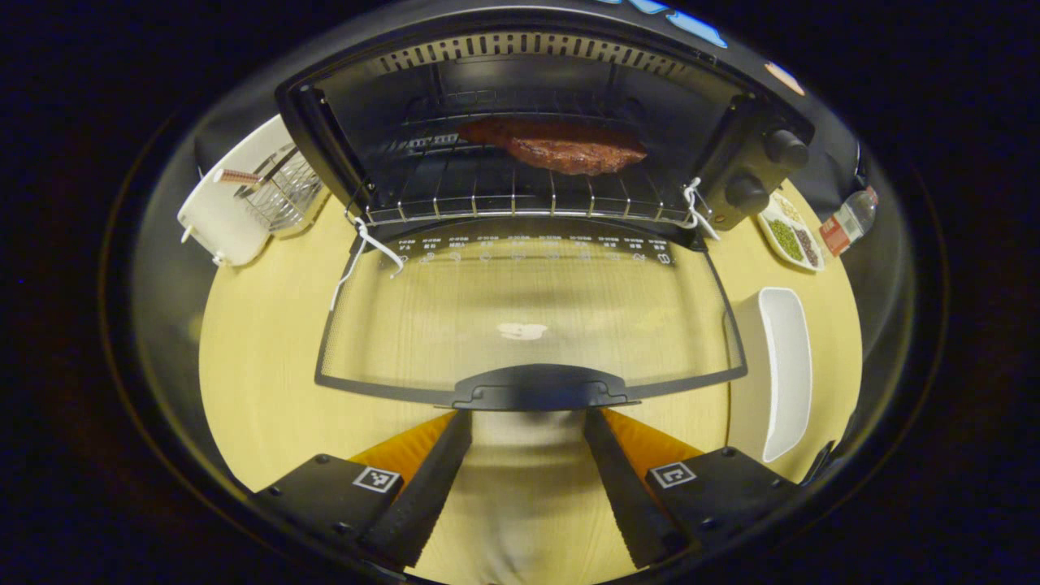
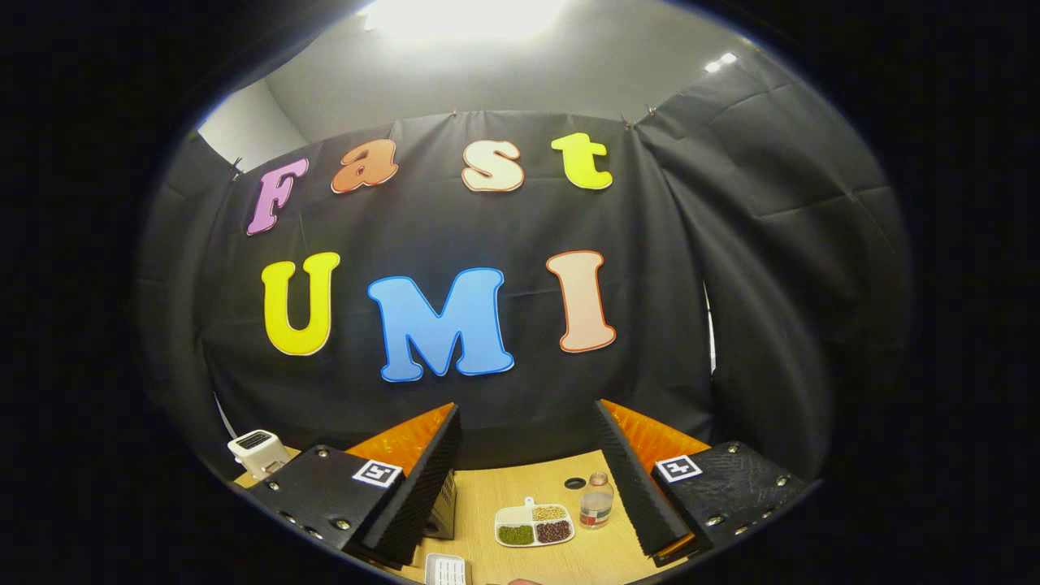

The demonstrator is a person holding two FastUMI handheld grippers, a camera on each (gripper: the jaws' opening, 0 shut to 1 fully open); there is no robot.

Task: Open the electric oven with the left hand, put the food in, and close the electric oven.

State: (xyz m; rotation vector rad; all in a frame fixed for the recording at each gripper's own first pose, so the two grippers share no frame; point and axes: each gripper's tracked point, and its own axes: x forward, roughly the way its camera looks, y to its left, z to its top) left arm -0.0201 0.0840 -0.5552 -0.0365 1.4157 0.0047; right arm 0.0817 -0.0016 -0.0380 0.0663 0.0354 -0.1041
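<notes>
Oven (image 1: 528, 106) stands open in the left gripper view, its glass door (image 1: 528, 317) flat on the pale wooden desk (image 1: 260, 366). A brown meat patty (image 1: 569, 150) lies on the wire rack (image 1: 520, 199). The left claw (image 1: 526, 475) gapes near the door's handle (image 1: 540, 388), a white oblong tray (image 1: 780, 370) at right.

In the right gripper view the right claw (image 2: 528, 479) is spread above a sectioned dish (image 2: 534, 524) and small bottle (image 2: 597, 500).

Wooden table (image 1: 260, 390) carries oven (image 1: 520, 122), white dish (image 1: 784, 366), sectioned plate (image 2: 534, 524), bottle (image 2: 596, 501).
</notes>
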